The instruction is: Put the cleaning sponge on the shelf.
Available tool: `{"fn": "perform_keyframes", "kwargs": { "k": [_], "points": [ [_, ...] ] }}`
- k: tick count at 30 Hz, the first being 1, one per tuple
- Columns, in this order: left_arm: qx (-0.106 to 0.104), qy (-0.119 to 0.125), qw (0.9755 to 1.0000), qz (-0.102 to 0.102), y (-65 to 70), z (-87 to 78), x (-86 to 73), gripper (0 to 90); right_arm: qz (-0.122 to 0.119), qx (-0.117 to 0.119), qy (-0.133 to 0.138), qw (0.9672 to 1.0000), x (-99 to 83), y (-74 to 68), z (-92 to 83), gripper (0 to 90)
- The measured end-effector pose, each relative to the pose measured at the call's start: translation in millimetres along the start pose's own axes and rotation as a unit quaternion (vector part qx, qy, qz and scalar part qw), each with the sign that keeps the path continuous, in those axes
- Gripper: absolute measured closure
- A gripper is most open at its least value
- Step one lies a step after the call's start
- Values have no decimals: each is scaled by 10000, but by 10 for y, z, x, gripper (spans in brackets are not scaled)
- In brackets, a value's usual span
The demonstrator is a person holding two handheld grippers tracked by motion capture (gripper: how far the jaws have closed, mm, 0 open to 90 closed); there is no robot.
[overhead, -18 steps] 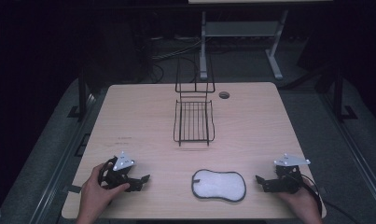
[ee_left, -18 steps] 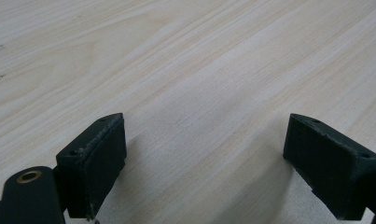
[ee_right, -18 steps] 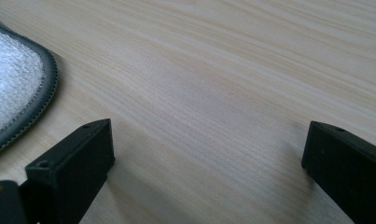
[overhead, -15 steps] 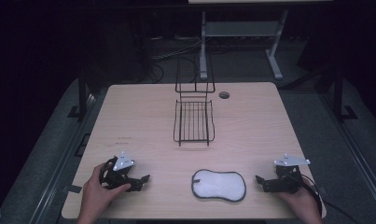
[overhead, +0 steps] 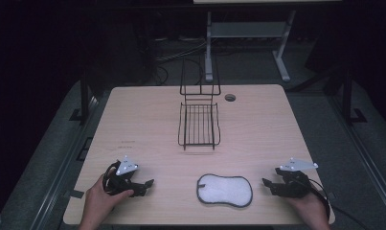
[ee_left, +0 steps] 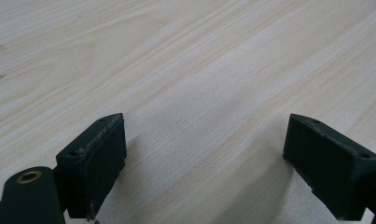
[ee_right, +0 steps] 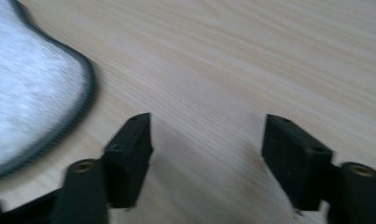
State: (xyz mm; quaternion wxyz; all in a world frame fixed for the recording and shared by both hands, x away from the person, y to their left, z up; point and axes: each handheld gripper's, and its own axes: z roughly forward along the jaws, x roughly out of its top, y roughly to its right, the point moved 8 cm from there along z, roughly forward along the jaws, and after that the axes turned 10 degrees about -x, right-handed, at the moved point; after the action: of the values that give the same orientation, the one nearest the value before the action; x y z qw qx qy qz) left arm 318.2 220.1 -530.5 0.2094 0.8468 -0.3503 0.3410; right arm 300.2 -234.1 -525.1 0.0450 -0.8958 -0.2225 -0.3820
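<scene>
A white fluffy pad with a dark rim (overhead: 225, 190) lies flat near the table's front edge, between the two hands. Its edge also shows at the left of the right gripper view as the pad (ee_right: 27, 93). My left gripper (overhead: 145, 184) rests low on the wood at the front left, held by a hand, jaws wide apart over bare table (ee_left: 204, 163). At the front right my right gripper (overhead: 268, 184) points toward the pad, open, with nothing between its jaws (ee_right: 206, 158). A black wire rack (overhead: 198, 124) stands in the middle of the table.
The wire rack has a tall upright back (overhead: 200, 79) at its far end. A round cable hole (overhead: 230, 97) sits in the table's far part. Beyond the wooden table (overhead: 147, 120) is dark floor with a white stand (overhead: 248, 33) and cables.
</scene>
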Motion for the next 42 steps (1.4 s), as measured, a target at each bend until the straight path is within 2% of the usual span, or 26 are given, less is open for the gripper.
{"fn": "perform_keyframes", "kwargs": {
  "k": [1,2,3,4,5,6,7,8,9,10,11,12,14,15,20,21,26,29,35,37,40,42],
  "points": [
    [0,0,10000,0,0,0,0,123,0,0,0,10000,0,0,0,390],
    [0,0,10000,0,0,0,0,123,-36,129,102,9999,44,-47,-41,504],
    [0,0,10000,0,0,0,0,123,-36,129,102,9999,44,-47,-41,504],
    [0,-1,10000,1,0,0,0,123,-72,270,180,9994,84,-98,-71,608],
    [0,-1,10000,1,0,0,0,123,-72,270,180,9994,84,-98,-71,608],
    [0,-1,10000,1,0,0,0,123,-55,467,206,9987,113,-165,-91,702],
    [0,-1,10000,1,0,0,0,123,-55,467,206,9987,113,-165,-91,702],
    [0,0,10000,0,0,0,0,123,-111,667,246,9974,141,-233,-114,802],
    [0,0,10000,0,0,0,0,123,-111,667,246,9974,141,-233,-114,802],
    [0,0,10000,0,0,0,0,123,-168,838,284,9959,171,-301,-138,881],
    [0,0,10000,0,0,0,0,123,-170,942,308,9949,187,-341,-149,897],
    [0,0,10000,1,0,0,0,123,-170,942,308,9949,187,-341,-149,897],
    [0,0,10000,0,0,0,0,123,-238,1174,353,9922,228,-455,-182,898],
    [0,0,10000,0,0,0,0,123,-238,1174,353,9922,228,-455,-182,898],
    [0,0,10000,1,0,0,0,123,-472,1422,300,9883,242,-676,-185,898],
    [0,0,10000,1,0,0,0,123,-472,1422,300,9883,242,-676,-185,898],
    [1,0,10000,1,0,0,0,123,-662,1649,242,9838,225,-852,-188,897],
    [0,1,10000,0,0,0,0,123,-739,1708,234,9822,225,-913,-182,897],
    [1,0,10000,1,0,0,0,123,-795,1747,174,9813,221,-974,-157,897],
    [1,-1,10000,1,0,0,0,123,-869,1659,71,9823,200,-977,-120,898],
    [1,0,10000,1,0,0,0,123,-845,1671,84,9823,201,-958,-108,898],
    [0,1,10000,0,0,0,0,123,-809,1566,73,9843,204,-906,-95,897]
  ]
}}
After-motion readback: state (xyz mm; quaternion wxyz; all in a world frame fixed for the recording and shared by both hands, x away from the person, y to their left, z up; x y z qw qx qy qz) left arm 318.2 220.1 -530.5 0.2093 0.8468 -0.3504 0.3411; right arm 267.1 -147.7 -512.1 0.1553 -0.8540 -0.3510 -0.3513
